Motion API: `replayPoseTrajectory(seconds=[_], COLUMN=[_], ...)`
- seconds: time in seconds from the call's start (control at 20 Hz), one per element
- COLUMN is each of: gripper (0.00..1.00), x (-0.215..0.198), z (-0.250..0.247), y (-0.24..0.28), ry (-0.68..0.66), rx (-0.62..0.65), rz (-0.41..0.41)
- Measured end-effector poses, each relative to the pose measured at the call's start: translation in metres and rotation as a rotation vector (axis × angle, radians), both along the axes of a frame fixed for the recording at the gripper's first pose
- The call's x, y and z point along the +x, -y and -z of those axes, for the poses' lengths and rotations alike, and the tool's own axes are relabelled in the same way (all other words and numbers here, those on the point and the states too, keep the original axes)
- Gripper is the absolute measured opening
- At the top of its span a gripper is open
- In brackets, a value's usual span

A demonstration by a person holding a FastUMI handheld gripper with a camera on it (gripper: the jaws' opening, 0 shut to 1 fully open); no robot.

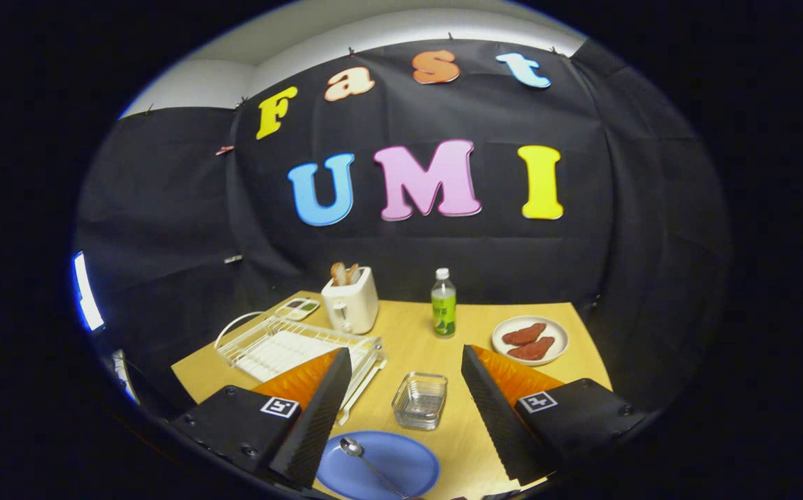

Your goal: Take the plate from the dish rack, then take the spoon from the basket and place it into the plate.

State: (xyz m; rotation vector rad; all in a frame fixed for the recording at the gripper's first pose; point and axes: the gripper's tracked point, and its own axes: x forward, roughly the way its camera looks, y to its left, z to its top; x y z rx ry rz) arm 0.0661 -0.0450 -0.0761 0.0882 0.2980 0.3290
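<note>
A: Where is the spoon point(368, 464)?
B: It lies on the blue plate point(401, 476). The bowl end points to about 10 o'clock on the plate, and the handle runs down to 5 o'clock.
A: And the plate?
B: It sits flat on the wooden table point(408, 333), low between the two fingers of the gripper point(401, 417), nearer the left one.
A: What are the fingers doing?
B: They are spread wide apart. They hold nothing.
A: Where is the basket point(420, 401)?
B: At 12 o'clock from the plate, just past it. It is clear and has nothing in it.
A: And the dish rack point(290, 347)?
B: At 10 o'clock from the basket. It is white, and the left finger hides part of it.
A: Anything else?
B: A toaster point(351, 301) with bread stands behind the rack. A green bottle point(443, 304) stands at 12 o'clock from the basket. A white dish point(530, 340) with two red pieces is at 2 o'clock.
</note>
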Motion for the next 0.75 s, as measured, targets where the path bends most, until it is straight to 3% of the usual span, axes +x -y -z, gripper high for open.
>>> replayPoseTrajectory(seconds=[0.25, 0.55, 0.75], gripper=[0.98, 0.98, 0.98], x=[-0.007, -0.036, -0.052], z=[-0.064, -0.084, -0.078], y=[0.042, 0.056, 0.055], ry=[0.124, 0.161, 0.145], rx=[-0.049, -0.039, -0.032], rz=[0.227, 0.371, 0.412])
